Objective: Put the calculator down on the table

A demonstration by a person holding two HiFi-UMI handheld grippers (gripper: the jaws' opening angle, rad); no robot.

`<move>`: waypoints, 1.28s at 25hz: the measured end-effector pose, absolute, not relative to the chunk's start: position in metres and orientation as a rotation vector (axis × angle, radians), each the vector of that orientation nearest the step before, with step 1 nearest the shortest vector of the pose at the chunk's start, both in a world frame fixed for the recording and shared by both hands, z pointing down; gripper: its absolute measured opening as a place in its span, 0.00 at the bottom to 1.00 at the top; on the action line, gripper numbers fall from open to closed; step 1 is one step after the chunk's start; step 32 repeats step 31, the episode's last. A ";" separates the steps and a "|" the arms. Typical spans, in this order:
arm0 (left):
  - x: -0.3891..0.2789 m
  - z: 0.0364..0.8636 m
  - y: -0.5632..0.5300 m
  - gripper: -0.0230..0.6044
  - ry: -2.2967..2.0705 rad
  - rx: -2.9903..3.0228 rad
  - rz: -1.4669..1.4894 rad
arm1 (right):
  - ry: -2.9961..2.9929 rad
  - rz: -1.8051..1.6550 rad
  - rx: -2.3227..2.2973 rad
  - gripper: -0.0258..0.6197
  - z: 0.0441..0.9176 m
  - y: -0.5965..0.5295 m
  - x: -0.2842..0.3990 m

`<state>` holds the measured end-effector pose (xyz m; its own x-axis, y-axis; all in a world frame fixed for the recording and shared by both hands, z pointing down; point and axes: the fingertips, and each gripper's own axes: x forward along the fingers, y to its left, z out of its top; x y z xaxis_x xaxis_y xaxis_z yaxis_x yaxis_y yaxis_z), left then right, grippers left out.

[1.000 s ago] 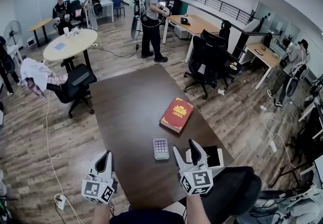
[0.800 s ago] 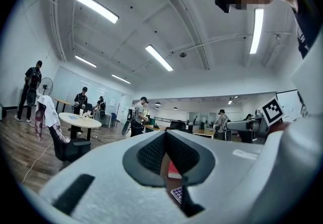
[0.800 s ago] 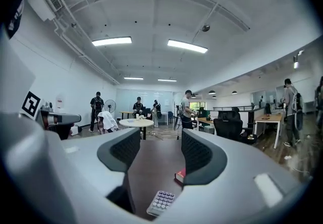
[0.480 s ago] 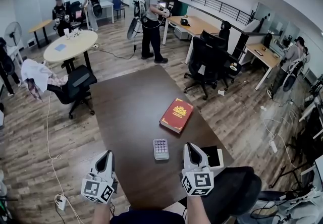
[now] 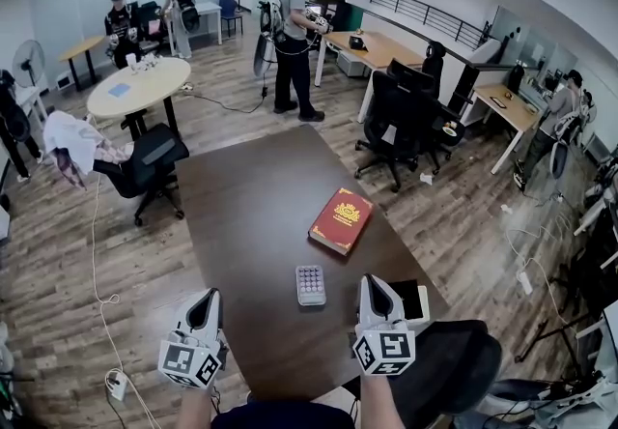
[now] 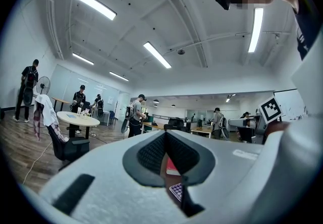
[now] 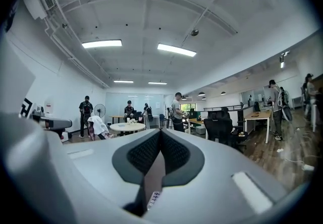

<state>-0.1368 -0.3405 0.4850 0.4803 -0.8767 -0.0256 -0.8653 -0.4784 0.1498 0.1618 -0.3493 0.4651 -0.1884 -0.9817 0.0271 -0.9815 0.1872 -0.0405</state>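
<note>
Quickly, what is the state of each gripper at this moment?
Left gripper: closed, holding nothing.
Right gripper: just closed, holding nothing; the calculator lies on the table.

calculator (image 5: 310, 285) | small, pale, purple keys | flat, face up | near table's (image 5: 251, 224) front edge

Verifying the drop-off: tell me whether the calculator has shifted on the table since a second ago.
No. The calculator lies flat, as far from the red book as before.

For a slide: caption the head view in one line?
Calculator lies on the brown table near a red book, between the left gripper and the right gripper, whose jaws have just closed empty.
</note>
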 end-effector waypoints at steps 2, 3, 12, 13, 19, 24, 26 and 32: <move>-0.136 0.487 -0.341 0.03 -1.531 2.599 -0.152 | 2.436 -0.078 -1.996 0.05 0.467 -0.351 0.161; -0.136 0.487 -0.341 0.03 -1.527 2.598 -0.153 | 2.446 -0.080 -1.993 0.05 0.468 -0.351 0.160; -0.130 0.489 -0.343 0.03 -1.515 2.604 -0.138 | 2.459 -0.105 -1.992 0.05 0.475 -0.349 0.166; -0.128 0.489 -0.343 0.03 -1.510 2.609 -0.133 | 2.458 -0.107 -1.994 0.05 0.476 -0.349 0.168; -0.117 0.486 -0.344 0.03 -1.485 2.627 -0.139 | 2.450 -0.105 -1.994 0.05 0.473 -0.346 0.171; -0.116 0.488 -0.345 0.03 -1.481 2.628 -0.137 | 2.444 -0.104 -1.988 0.05 0.474 -0.346 0.172; -0.116 0.488 -0.345 0.03 -1.482 2.628 -0.143 | 2.450 -0.103 -1.976 0.05 0.473 -0.347 0.170; -0.115 0.487 -0.344 0.03 -1.464 2.633 -0.147 | 2.461 -0.111 -1.959 0.05 0.474 -0.350 0.166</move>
